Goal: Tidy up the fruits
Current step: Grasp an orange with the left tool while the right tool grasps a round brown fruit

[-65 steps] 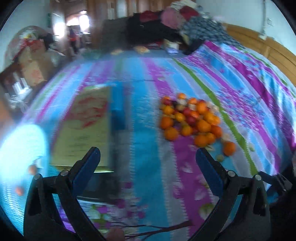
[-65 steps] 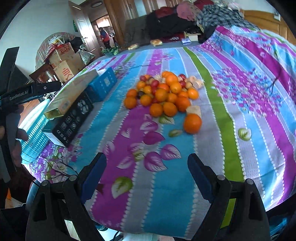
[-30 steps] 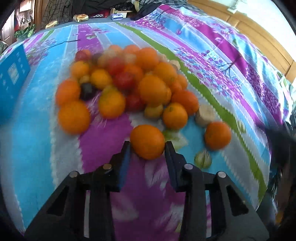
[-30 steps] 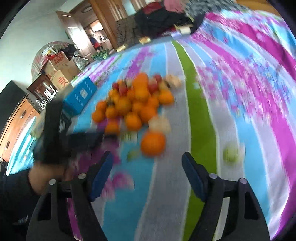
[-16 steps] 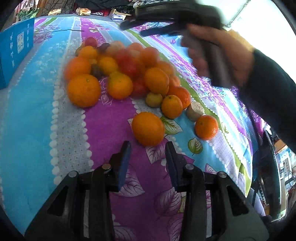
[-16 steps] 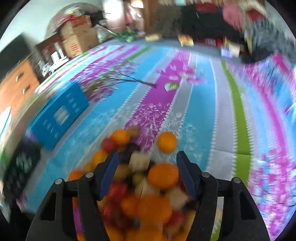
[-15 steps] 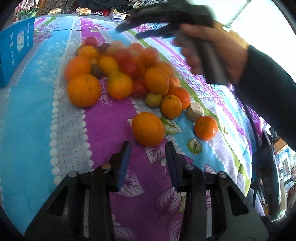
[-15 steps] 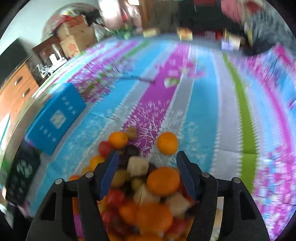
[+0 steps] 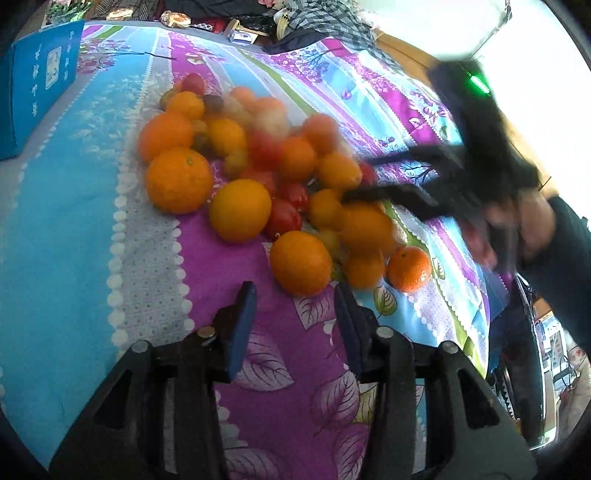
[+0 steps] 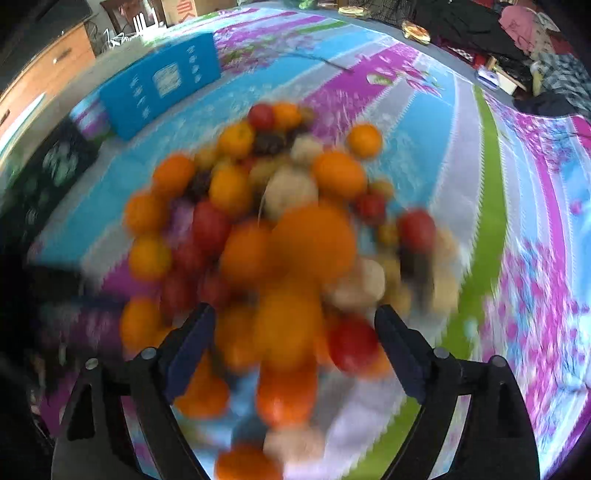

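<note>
Left wrist view first: the left gripper (image 9: 295,306) sits low over the striped, leaf-printed bedspread (image 9: 74,240), jaws apart with nothing between them, and just beyond the tips lies a big orange (image 9: 300,262), not touched by either finger. To its right, a smaller mandarin (image 9: 409,268) rests on its own, close beside the rest. Behind these spreads the fruit pile (image 9: 255,162), oranges and red tomatoes packed together on the bed, some of it smeared by blur. The right gripper (image 9: 354,179) comes in from the right, held in the person's right hand (image 9: 517,225), its dark fingers reaching over the pile's right side; blurred as it is here, I cannot tell whether it touches any fruit. Far left, a blue box (image 9: 33,99) stands on the bedspread, well apart from the pile, and clothes (image 9: 314,18) are heaped at the far end. Over to the right wrist view: the right gripper (image 10: 295,332) has its jaws wide apart, straddling the near part of the fruit pile (image 10: 280,229) with nothing clamped, everything heavily blurred. Beyond the pile, the blue box (image 10: 162,81) again, with a dark box (image 10: 44,173) at left just nearer than it, and a wooden cabinet (image 10: 44,66) past the bed's edge.
</note>
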`<control>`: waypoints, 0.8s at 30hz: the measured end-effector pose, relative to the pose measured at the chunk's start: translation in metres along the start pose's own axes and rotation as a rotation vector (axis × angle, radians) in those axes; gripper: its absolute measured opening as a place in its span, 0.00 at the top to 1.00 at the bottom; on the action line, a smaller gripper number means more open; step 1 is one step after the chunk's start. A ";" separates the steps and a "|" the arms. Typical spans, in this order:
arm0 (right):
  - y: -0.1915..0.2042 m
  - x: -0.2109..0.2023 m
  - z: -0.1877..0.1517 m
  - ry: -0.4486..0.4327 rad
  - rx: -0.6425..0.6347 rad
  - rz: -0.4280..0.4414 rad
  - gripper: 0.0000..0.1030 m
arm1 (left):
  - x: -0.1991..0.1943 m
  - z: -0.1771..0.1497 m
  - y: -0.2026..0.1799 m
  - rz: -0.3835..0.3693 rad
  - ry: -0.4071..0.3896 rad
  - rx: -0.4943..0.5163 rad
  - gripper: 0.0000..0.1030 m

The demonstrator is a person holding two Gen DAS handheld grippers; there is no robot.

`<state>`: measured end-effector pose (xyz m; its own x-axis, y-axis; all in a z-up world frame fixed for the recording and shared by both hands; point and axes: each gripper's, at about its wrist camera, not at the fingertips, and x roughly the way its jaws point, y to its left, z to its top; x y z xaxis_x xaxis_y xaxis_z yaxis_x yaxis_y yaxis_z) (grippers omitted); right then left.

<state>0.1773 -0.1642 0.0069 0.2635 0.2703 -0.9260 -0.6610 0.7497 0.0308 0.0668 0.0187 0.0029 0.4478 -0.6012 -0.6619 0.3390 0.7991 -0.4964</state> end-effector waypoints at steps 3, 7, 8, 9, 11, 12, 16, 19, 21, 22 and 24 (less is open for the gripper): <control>0.003 -0.019 -0.039 -0.040 0.082 0.043 0.14 | -0.002 0.000 0.002 0.007 -0.001 -0.006 0.52; 0.005 -0.035 -0.080 -0.075 0.181 0.081 0.14 | -0.009 -0.006 0.003 0.019 0.001 -0.011 0.51; 0.004 -0.041 -0.089 -0.095 0.208 0.081 0.14 | -0.010 -0.008 0.003 0.023 0.001 -0.011 0.51; 0.004 -0.048 -0.095 -0.116 0.235 0.086 0.14 | -0.011 -0.009 0.003 0.028 0.001 -0.010 0.51; -0.005 -0.054 -0.105 -0.173 0.295 0.087 0.14 | -0.012 -0.010 0.002 0.039 0.001 -0.007 0.51; -0.007 -0.059 -0.107 -0.193 0.316 0.086 0.14 | -0.012 -0.010 0.002 0.045 0.001 -0.005 0.51; -0.017 -0.060 -0.099 -0.241 0.385 0.068 0.14 | -0.013 -0.013 0.002 0.051 0.001 -0.001 0.50; -0.027 -0.062 -0.094 -0.270 0.403 0.065 0.20 | -0.012 -0.013 0.001 0.051 0.000 0.003 0.48; -0.034 -0.065 -0.092 -0.291 0.413 0.067 0.28 | -0.012 -0.014 0.000 0.050 -0.001 0.009 0.46; -0.037 -0.065 -0.088 -0.302 0.414 0.060 0.33 | -0.012 -0.014 0.000 0.051 -0.001 0.011 0.46; -0.043 -0.065 -0.086 -0.310 0.414 0.058 0.35 | -0.012 -0.014 -0.001 0.050 -0.001 0.013 0.45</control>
<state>0.1281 -0.2658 0.0337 0.4721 0.4380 -0.7650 -0.3644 0.8872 0.2831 0.0496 0.0255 0.0032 0.4652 -0.5606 -0.6851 0.3269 0.8280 -0.4556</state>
